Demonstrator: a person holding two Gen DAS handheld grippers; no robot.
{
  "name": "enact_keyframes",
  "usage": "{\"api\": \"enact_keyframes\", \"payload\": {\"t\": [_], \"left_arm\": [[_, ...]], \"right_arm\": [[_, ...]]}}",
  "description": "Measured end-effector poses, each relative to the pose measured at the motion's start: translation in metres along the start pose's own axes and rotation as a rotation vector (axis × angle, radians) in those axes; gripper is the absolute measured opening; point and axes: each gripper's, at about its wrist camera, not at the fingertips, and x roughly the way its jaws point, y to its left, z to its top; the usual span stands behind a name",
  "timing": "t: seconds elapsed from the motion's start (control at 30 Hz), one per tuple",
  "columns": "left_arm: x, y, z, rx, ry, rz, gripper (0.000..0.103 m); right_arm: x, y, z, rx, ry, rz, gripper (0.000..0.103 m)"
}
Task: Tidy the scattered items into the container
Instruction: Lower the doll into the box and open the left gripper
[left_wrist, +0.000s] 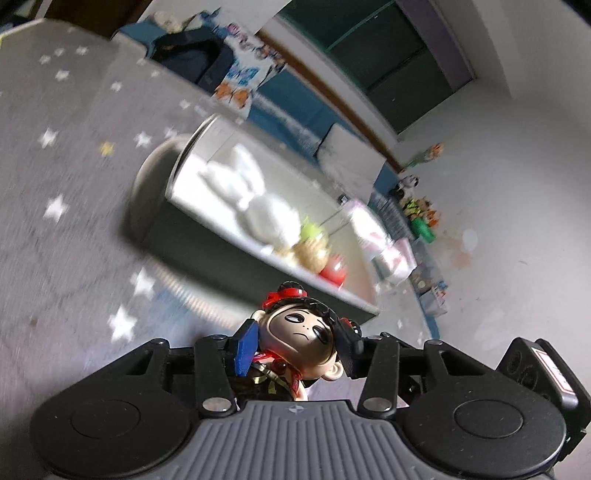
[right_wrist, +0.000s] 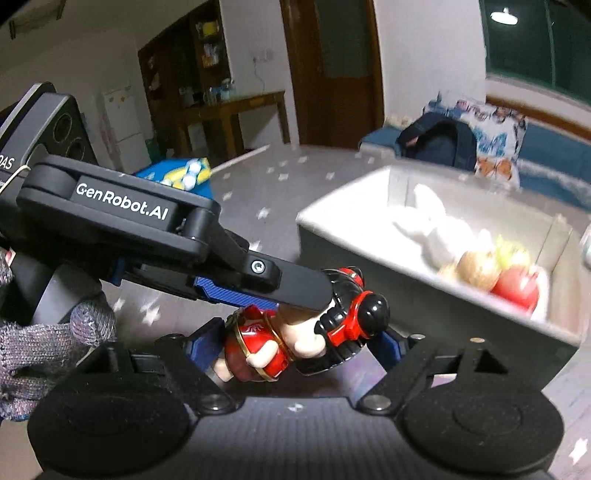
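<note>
Left gripper (left_wrist: 295, 345) is clamped on the doll (left_wrist: 301, 332), pads pressing either side of its big head, face turned up toward the lens, topknot leading away from the hand; the body trails back toward the palm, so the doll's long axis runs roughly along the fingers; ahead and a little to the right sits the grey bin (left_wrist: 207, 258), near but not yet under the doll, its long side stretching away right; inside it a white plush rabbit (left_wrist: 251, 192) at the far end, then a tan round toy (left_wrist: 314, 253) and a red one (left_wrist: 334, 273) at the near end; over to the right wrist view now, and the doll (right_wrist: 295, 332) lies crosswise in front of the right gripper (right_wrist: 291, 354), head to the right, red legs to the left; that gripper's fingers flank it wide, and whether they touch it I cannot tell; the left hand has it, so my read is a short carry forward and right, over the bin's (right_wrist: 369, 266) near wall, then release.
</note>
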Motion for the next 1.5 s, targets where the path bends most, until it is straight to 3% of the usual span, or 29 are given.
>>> {"api": "enact_keyframes", "payload": {"t": [0.3, 0.57, 1.07, 1.5], "left_arm": [[0.029, -0.028, 0.060, 0.075, -0.074, -0.032, 0.048], [0.077, -0.008, 0.094, 0.052, -0.052, -0.025, 0.048], [0.116, 0.022, 0.098, 0.029, -0.032, -0.001, 0.049], [0.116, 0.029, 0.093, 0.016, 0.000, -0.003, 0.049]], "right_arm": [[0.009, -0.036, 0.059, -0.051, -0.080, -0.089, 0.084], [0.056, -0.076, 0.084, -0.049, -0.034, -0.113, 0.085], [0.117, -0.086, 0.082, -0.178, 0.080, -0.167, 0.085], [0.121, -0.082, 0.080, -0.194, 0.102, -0.176, 0.085]]}}
